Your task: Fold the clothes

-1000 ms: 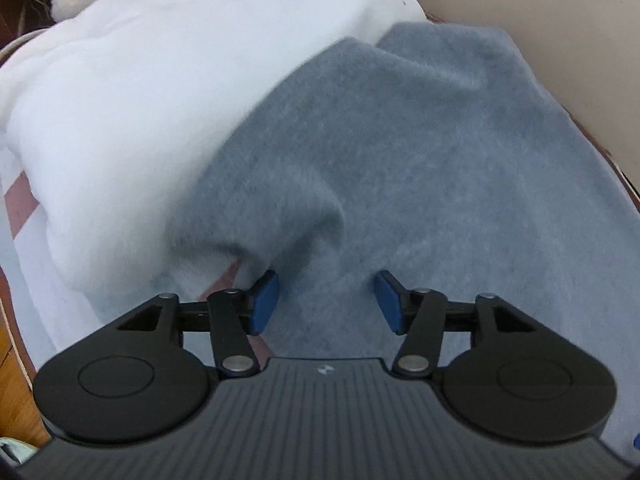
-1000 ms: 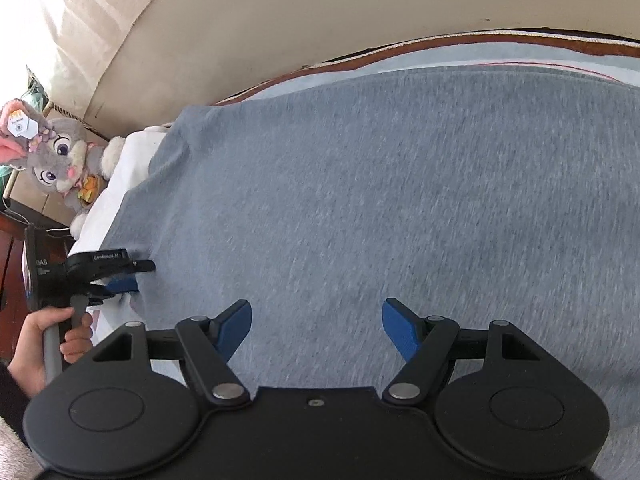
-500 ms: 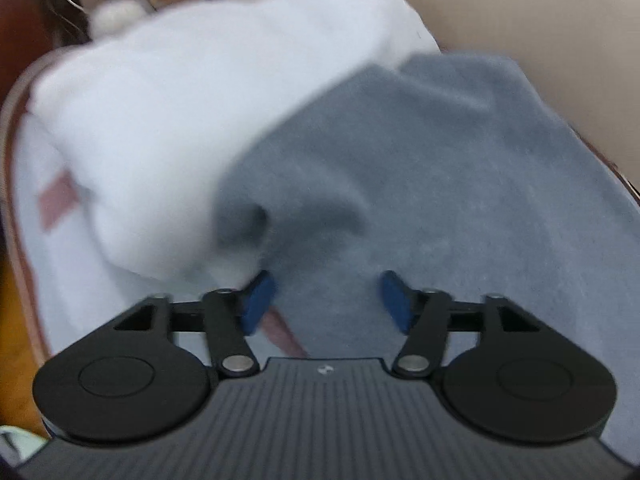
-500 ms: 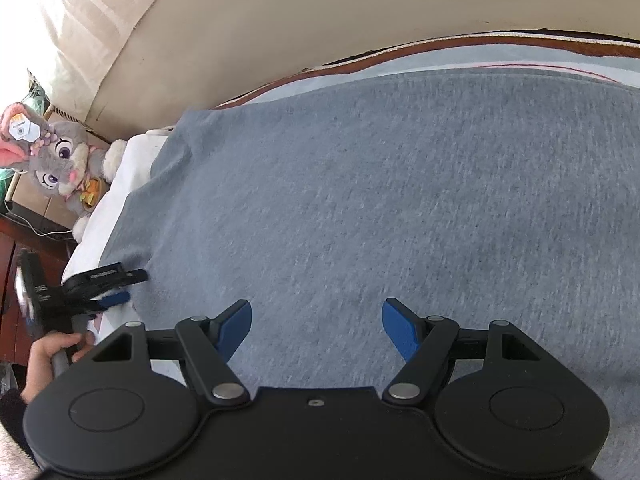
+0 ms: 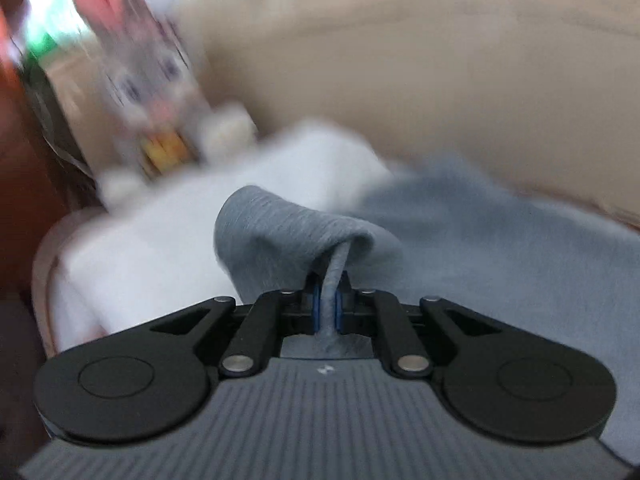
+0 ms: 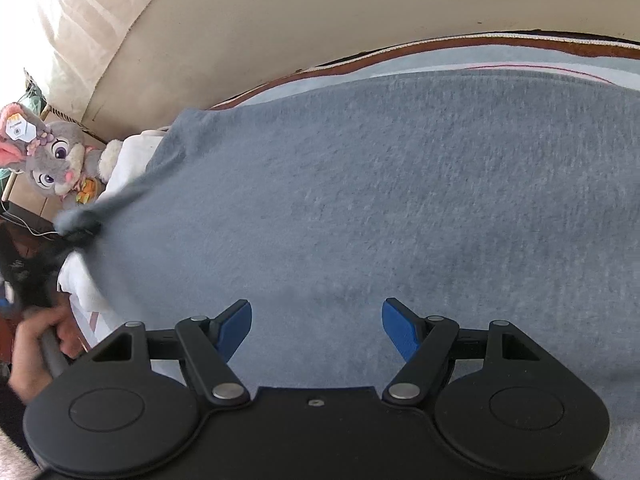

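Observation:
A grey garment [image 6: 380, 200] lies spread flat over the bed. My left gripper [image 5: 328, 306] is shut on its left edge [image 5: 280, 236] and lifts a pinched fold of grey cloth off the surface; the left wrist view is blurred. In the right wrist view the left gripper [image 6: 78, 232] shows at the far left, pulling that corner up. My right gripper [image 6: 316, 330] is open and empty, its blue pads [image 6: 236, 330] just above the near part of the garment.
A folded white garment [image 5: 168, 232] lies left of the grey one. A grey plush rabbit [image 6: 52, 160] sits past it at the bed's end. A beige wall [image 6: 320, 12] runs along the far side. A striped bed cover [image 6: 440, 56] shows at the far edge.
My left gripper has closed on the grey garment's left edge and raised it, tilting upward quickly. My right gripper has stayed open and nearly still.

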{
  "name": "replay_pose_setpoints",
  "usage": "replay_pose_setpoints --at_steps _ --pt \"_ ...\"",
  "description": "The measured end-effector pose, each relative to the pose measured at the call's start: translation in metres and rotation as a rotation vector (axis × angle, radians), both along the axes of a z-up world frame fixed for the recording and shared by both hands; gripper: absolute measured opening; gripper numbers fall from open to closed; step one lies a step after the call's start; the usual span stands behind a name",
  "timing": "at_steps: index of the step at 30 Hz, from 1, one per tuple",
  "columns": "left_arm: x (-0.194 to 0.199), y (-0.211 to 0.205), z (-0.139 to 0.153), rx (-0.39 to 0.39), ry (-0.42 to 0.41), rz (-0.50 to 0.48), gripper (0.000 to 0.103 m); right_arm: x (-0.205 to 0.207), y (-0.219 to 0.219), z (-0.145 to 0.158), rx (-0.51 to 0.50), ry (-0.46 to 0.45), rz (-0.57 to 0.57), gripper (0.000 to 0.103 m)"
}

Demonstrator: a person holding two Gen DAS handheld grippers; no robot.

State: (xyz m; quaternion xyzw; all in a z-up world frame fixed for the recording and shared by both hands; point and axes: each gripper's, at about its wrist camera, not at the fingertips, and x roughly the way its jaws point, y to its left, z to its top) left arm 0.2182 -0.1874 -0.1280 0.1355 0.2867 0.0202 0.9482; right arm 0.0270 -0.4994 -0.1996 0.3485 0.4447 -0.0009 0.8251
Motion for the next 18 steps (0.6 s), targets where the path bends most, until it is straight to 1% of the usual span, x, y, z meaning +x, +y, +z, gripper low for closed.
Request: replay_pose_setpoints --at_steps 1,2,3,5,6,9,11,14,16,18 --pt "0.002 0.000 -0.001 0.045 -0.018 0.036 0.032 0.000 0.000 0.001 -0.004 -0.003 0.004 0.077" --pt "0.007 0.002 -0.006 0.099 -0.026 0.089 0.060 0.000 0.000 0.002 -0.009 -0.007 0.007 0.077" --pt "0.010 0.006 -0.011 0.135 -0.017 0.130 0.072 -0.001 0.001 0.004 -0.019 -0.011 0.008 0.077" --pt "0.015 0.016 -0.019 0.191 0.015 0.199 0.072 -0.004 0.003 0.008 -0.054 -0.022 0.007 0.077" --pt "0.010 0.021 -0.019 0.193 0.019 0.198 0.072 -0.006 0.003 0.013 -0.079 -0.030 0.007 0.077" --pt "-0.017 0.034 -0.011 0.159 0.023 0.133 0.072 -0.017 -0.001 0.030 -0.115 -0.060 0.009 0.077" --pt "-0.038 0.042 -0.005 0.115 0.063 0.063 0.072 -0.033 -0.007 0.053 -0.113 -0.095 0.024 0.077" --pt "-0.077 0.055 0.006 0.049 0.134 -0.004 0.072 -0.058 -0.017 0.088 -0.115 -0.149 0.047 0.077" --pt "-0.103 0.061 0.014 0.023 0.191 -0.034 0.072 -0.093 -0.027 0.112 -0.167 -0.187 0.067 0.077" --pt "-0.132 0.069 0.019 0.015 0.243 -0.063 0.072 -0.134 -0.041 0.123 -0.206 -0.166 0.056 0.077"
